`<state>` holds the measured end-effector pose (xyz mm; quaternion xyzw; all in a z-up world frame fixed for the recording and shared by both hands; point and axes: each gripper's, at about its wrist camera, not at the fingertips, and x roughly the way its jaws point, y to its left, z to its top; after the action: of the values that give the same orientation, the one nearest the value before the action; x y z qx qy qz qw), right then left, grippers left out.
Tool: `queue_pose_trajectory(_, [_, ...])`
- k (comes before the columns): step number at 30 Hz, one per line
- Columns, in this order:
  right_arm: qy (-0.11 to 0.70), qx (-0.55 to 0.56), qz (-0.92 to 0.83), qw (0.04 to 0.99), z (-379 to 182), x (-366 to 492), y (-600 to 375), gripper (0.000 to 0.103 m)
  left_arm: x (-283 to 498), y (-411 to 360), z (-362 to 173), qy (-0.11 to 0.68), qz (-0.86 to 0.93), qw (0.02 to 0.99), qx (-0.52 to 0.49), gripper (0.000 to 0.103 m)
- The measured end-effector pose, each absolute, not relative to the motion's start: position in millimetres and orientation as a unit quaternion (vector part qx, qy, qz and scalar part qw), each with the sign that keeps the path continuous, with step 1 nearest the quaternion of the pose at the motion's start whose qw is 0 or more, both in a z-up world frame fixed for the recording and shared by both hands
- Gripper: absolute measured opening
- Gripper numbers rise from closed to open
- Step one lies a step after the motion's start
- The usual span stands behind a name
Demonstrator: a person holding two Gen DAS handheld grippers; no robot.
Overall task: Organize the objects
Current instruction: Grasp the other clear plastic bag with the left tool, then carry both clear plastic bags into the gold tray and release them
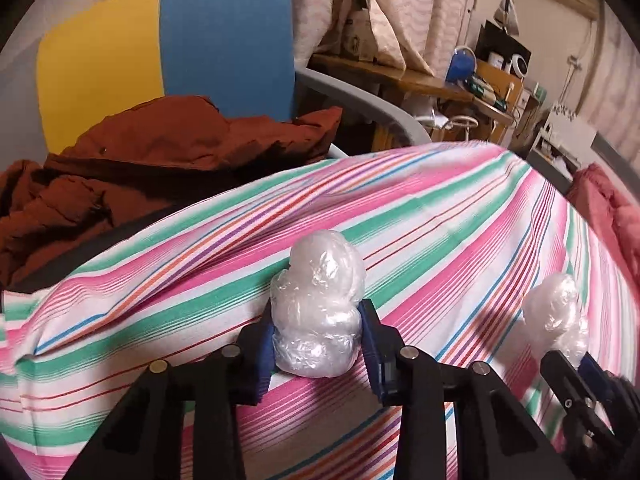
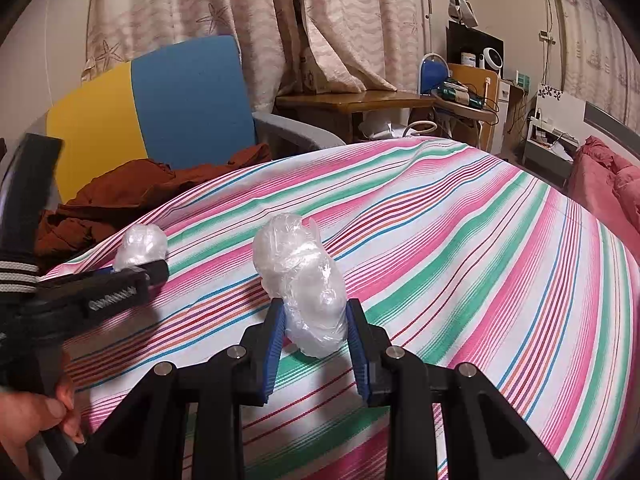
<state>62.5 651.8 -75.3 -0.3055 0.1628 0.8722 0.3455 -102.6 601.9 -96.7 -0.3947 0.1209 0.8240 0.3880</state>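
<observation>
Two crumpled wads of clear plastic wrap sit on the striped sheet (image 1: 440,216). In the left wrist view my left gripper (image 1: 318,312) is shut on the nearer wad (image 1: 320,304), with a blue pad against each side of its lower half. The other wad (image 1: 554,308) stands to the right in my right gripper (image 1: 572,354). In the right wrist view that right gripper (image 2: 315,308) is shut on its wad (image 2: 304,280), which leans left above the sheet (image 2: 460,240). The left gripper (image 2: 156,270) enters there from the left, holding its wad (image 2: 142,246). A hand (image 2: 36,416) grips its handle.
A blue and yellow chair (image 1: 192,48) stands behind the bed's far edge with a rust-brown jacket (image 1: 140,160) heaped on it. A wooden desk (image 2: 352,100) with cluttered shelves lines the curtained wall. A red quilt (image 2: 608,184) lies at the bed's right side.
</observation>
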Motion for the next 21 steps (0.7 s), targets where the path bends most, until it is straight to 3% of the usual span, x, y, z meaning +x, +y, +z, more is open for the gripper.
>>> queue_pose_trajectory(21, [0.129,-0.309,0.873,0.354,-70.5,59.3,641.3,0.030,-31.8,530.8,-72.0,0.158,0.858,0.392,-0.292,0.037])
